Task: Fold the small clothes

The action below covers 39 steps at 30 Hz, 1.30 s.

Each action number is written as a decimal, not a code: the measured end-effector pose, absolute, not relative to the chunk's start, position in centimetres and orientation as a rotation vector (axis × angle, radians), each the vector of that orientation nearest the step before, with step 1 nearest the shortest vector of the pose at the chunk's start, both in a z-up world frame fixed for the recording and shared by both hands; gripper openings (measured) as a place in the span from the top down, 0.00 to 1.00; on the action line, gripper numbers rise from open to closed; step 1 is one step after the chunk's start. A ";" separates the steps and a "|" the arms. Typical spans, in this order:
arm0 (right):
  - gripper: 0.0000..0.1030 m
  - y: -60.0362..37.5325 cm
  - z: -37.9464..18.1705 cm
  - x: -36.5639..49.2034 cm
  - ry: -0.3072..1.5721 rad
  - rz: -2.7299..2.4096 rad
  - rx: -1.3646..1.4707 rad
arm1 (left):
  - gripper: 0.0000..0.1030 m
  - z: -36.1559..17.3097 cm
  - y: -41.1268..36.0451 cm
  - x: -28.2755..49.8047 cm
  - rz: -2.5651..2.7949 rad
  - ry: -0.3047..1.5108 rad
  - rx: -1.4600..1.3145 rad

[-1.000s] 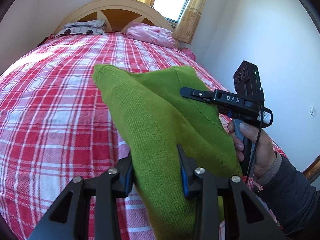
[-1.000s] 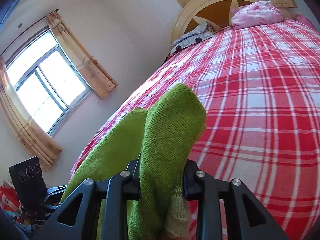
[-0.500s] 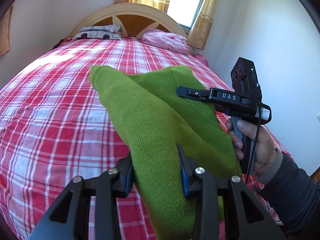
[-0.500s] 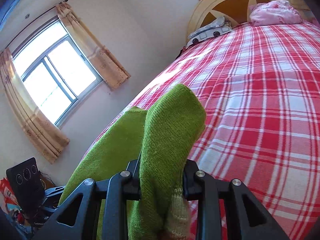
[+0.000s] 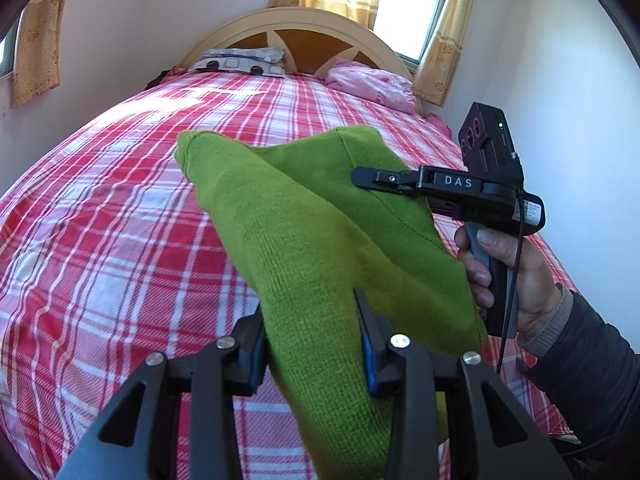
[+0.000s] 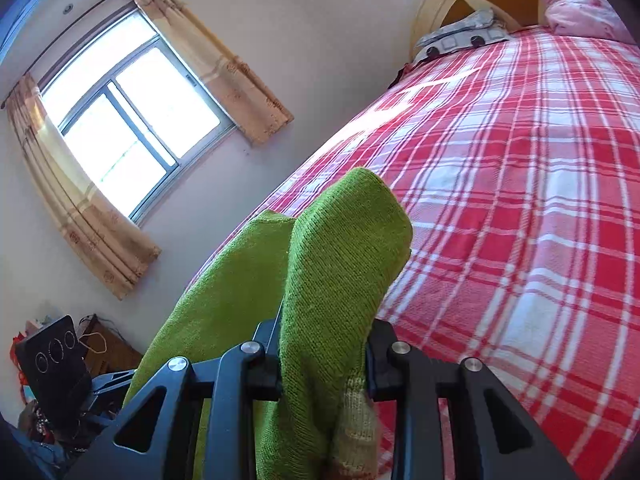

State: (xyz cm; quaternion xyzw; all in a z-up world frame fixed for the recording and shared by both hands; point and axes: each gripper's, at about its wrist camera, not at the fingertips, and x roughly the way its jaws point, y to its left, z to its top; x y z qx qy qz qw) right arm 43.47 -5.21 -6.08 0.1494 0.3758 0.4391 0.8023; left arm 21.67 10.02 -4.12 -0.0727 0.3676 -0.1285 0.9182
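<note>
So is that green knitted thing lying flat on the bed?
No. The green knit garment is held up above the plaid bed, pinched by the left tool and the right tool, bunched rather than spread.

Knit garment point(image 5: 320, 248): held above the bed point(image 5: 100, 220), between left gripper point(image 5: 312, 344) in front and right gripper point(image 5: 384, 178) to its right. Pillow point(image 5: 372, 84) and folded bedding point(image 5: 244, 60): at the headboard point(image 5: 296, 24), behind; window point(image 5: 412, 4) beyond.

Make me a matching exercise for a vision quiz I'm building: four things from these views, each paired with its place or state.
1. green knitted garment
2. pink crumpled pillow
3. red-and-white checked bedspread
4. grey patterned folded cloth

a. against the headboard, left side
b. spread over the bed
c. clamped by both hand-held grippers
d. against the headboard, right side

Pairs: 1-c, 2-d, 3-b, 4-a
</note>
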 end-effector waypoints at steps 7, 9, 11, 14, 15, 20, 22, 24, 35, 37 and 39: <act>0.72 -1.4 -7.0 43.7 0.838 0.982 0.300 | 0.63 -4.8 12.3 20.8 -0.221 0.762 -0.172; 0.72 -0.6 -7.1 43.7 0.844 0.988 0.294 | 0.63 -5.1 13.0 20.6 -0.214 0.764 -0.181; 0.72 0.2 -7.2 43.7 0.853 0.999 0.287 | 0.63 -5.4 13.7 20.2 -0.205 0.769 -0.187; 0.72 1.8 -7.6 43.4 0.868 1.016 0.269 | 0.63 -5.7 14.5 19.5 -0.186 0.771 -0.189; 0.72 2.2 -7.7 43.4 0.872 1.021 0.264 | 0.63 -5.7 14.6 19.3 -0.181 0.772 -0.189; 0.72 4.5 -8.5 43.2 0.896 1.032 0.236 | 0.63 -6.5 15.5 18.6 -0.160 0.787 -0.195; 0.72 5.2 -9.0 43.2 0.911 1.030 0.224 | 0.63 -7.0 15.9 18.5 -0.157 0.796 -0.199; 0.72 5.6 -9.6 43.4 0.924 1.017 0.215 | 0.63 -7.7 16.3 18.5 -0.154 0.810 -0.206; 0.61 3.8 -10.1 43.5 0.933 0.915 0.183 | 0.42 -7.2 15.9 16.0 -0.110 0.791 -0.092; 0.61 2.8 -8.8 42.9 0.897 0.865 0.185 | 0.34 -6.3 16.1 15.4 -0.104 0.749 -0.089; 0.61 1.8 -7.2 41.7 0.863 0.866 0.216 | 0.30 -5.6 16.6 15.3 -0.069 0.709 -0.099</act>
